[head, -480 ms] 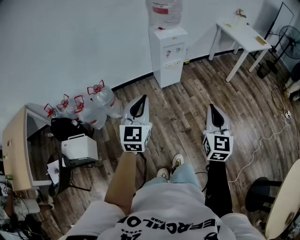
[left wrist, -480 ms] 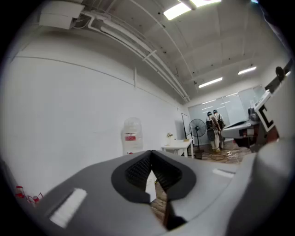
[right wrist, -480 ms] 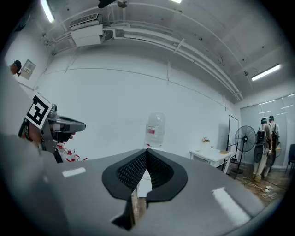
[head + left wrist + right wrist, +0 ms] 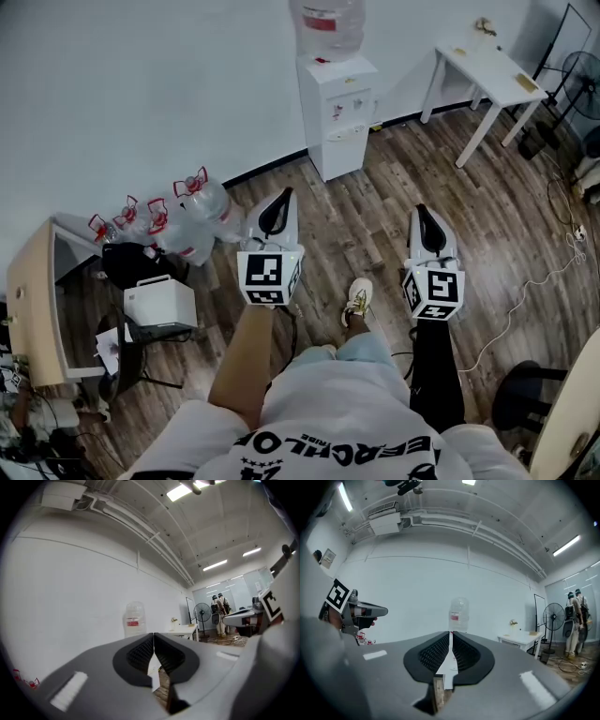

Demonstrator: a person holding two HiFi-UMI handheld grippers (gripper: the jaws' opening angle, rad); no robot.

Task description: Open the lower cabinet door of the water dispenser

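The white water dispenser (image 4: pixel 337 108) stands against the far wall with a bottle (image 4: pixel 330 21) on top; its lower cabinet door (image 4: pixel 343 152) is closed. Both grippers are held level at waist height, well short of it. My left gripper (image 4: pixel 282 196) is shut and holds nothing, and my right gripper (image 4: pixel 423 211) is likewise shut and holds nothing. In the left gripper view the shut jaws (image 4: pixel 153 637) point just right of the bottle (image 4: pixel 133 619). In the right gripper view the shut jaws (image 4: pixel 450 636) line up under the bottle (image 4: pixel 459 615), hiding most of the dispenser's body.
Several water jugs (image 4: pixel 192 214) lie on the wooden floor at the left, by a white box (image 4: pixel 159 300) and a wooden desk (image 4: pixel 33 300). A white table (image 4: pixel 487 70) and a fan (image 4: pixel 577 80) stand at the right. A cable (image 4: pixel 530 281) crosses the floor.
The person has stepped one foot forward toward the dispenser, which sits slightly nearer in the head view. Both grippers stay shut and level.
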